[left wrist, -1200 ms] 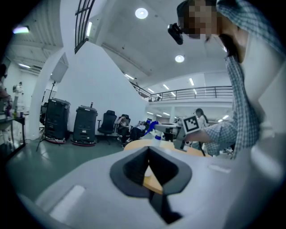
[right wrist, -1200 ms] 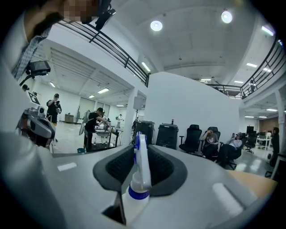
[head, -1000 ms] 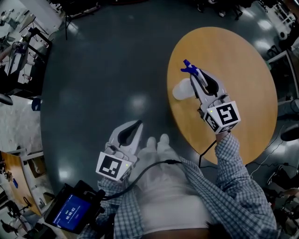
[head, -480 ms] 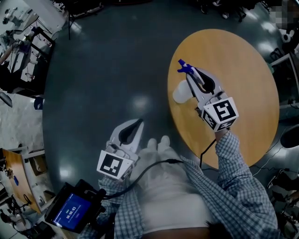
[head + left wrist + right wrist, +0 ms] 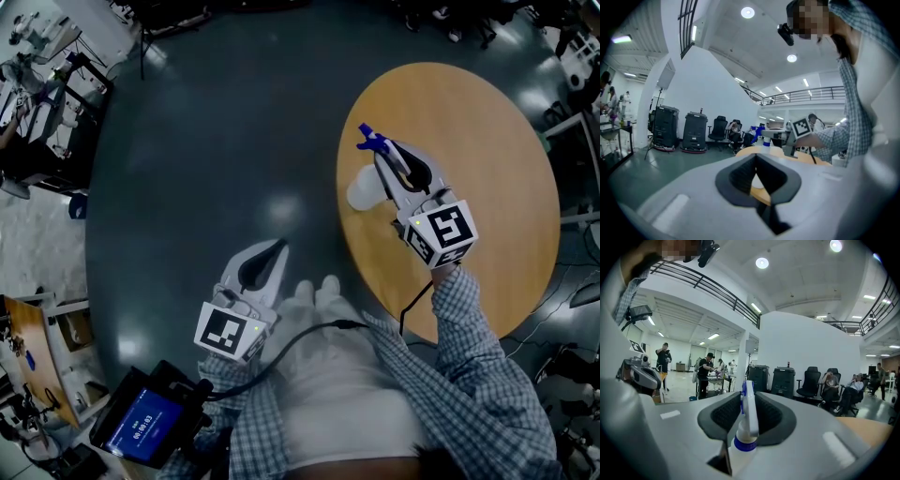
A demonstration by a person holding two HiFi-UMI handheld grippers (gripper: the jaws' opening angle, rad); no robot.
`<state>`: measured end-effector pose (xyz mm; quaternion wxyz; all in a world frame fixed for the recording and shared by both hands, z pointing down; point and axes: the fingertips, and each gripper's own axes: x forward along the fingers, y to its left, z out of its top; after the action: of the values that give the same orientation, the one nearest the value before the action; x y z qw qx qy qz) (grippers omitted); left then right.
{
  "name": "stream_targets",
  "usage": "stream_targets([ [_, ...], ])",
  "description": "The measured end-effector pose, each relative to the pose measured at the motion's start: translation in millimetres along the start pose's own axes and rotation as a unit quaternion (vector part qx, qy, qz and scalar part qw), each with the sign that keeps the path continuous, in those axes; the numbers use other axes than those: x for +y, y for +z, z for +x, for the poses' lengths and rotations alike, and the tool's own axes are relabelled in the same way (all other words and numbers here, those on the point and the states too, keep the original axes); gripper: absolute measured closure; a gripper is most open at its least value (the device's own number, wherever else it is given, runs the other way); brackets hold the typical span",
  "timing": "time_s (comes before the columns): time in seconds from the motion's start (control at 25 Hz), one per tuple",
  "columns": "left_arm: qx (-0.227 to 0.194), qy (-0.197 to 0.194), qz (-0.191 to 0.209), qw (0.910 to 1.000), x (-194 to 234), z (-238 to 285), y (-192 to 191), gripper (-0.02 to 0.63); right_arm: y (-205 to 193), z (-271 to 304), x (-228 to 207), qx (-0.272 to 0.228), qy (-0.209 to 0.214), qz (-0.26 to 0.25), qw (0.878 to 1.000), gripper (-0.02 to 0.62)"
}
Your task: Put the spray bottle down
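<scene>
White plastic spray bottle with blue trigger head: hanging upright, base downward, at the left edge of the round wooden tabletop; right tongs are clamping its neck. Left tongs are sitting together, empty, well apart.

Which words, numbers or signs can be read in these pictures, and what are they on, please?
On the screen: a row of white digits, too small to read.
On the right cube and left cube: black-and-white square markers, no words.
On the spray bottle: no print visible.
</scene>
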<state>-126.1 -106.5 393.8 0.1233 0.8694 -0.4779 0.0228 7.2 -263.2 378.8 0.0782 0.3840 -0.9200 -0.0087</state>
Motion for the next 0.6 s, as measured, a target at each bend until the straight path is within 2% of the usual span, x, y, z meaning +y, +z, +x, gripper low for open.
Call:
stream_targets([
  [0.28,0.002,-0.002,0.004,1.0000,-0.1,0.2,-0.5,0.604,-1.1,4.3,3.6,0.002,0.008,-0.003,1.000,0.506],
  [0.4,0.001,-0.001,0.005,1.0000,-1.1,0.9,0.7,0.604,-1.7,3.8,3.3,0.001,0.013,0.000,1.000,0.469],
  [0.48,0.000,0.000,0.005,1.0000,0.3,1.3,1.4,0.604,-0.8,5.0,3.8,0.000,0.019,0.002,1.000,0.413],
  [0.6,-0.001,0.001,0.005,1.0000,2.5,1.6,1.4,0.604,-0.3,6.5,5.0,0.000,0.026,-0.002,1.000,0.410],
])
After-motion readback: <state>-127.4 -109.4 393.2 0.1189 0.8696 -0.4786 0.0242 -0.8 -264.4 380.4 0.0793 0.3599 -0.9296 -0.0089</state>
